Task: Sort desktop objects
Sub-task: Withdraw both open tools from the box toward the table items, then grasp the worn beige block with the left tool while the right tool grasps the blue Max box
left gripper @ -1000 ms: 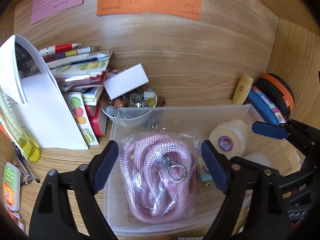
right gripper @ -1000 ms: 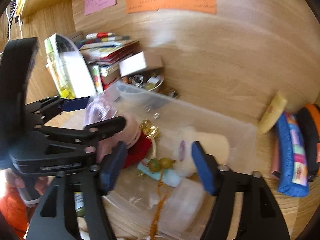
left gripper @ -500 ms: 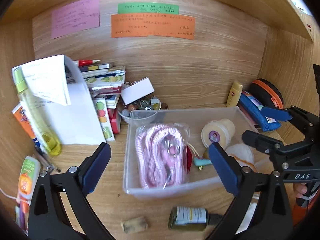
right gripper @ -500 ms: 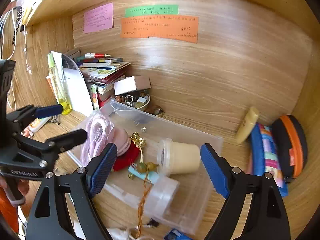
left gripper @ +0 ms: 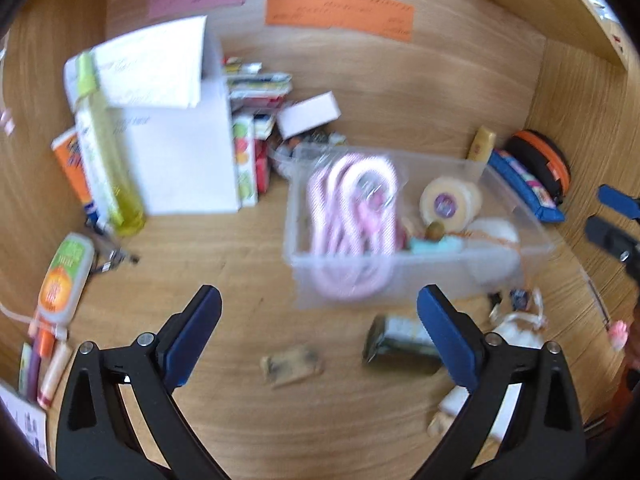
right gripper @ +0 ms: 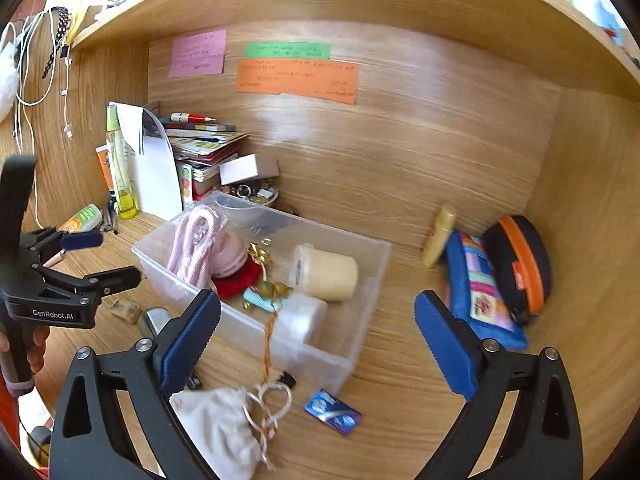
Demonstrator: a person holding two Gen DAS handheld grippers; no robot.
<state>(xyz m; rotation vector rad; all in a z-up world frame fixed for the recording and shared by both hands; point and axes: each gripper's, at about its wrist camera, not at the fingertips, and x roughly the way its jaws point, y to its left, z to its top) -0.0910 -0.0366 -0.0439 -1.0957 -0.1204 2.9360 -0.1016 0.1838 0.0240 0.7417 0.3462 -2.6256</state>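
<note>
A clear plastic bin (left gripper: 400,276) (right gripper: 256,324) sits on the wooden desk and holds a bagged pink rope (left gripper: 352,216) (right gripper: 200,240), a cream roll (left gripper: 450,202) (right gripper: 326,274), a red pouch (right gripper: 236,280) and small trinkets. My left gripper (left gripper: 318,334) is open and empty, pulled back in front of the bin; it also shows at the left of the right wrist view (right gripper: 100,258). My right gripper (right gripper: 316,340) is open and empty, above the bin's near right corner. A dark small bottle (left gripper: 402,346), a tan eraser (left gripper: 290,364), a white drawstring pouch (right gripper: 218,424) and a blue packet (right gripper: 332,412) lie on the desk in front of the bin.
Books, white paper (left gripper: 180,152) and a yellow-green spray bottle (left gripper: 108,156) stand at the left. A blue pencil case (right gripper: 480,292), an orange-black case (right gripper: 520,264) and a yellow tube (right gripper: 440,236) lie at the right wall. Sticky notes (right gripper: 296,80) hang on the back panel.
Both grippers have pulled back and up from the bin, open all along. The bagged pink rope stays in the bin. The desk in front of the bin has come into view.
</note>
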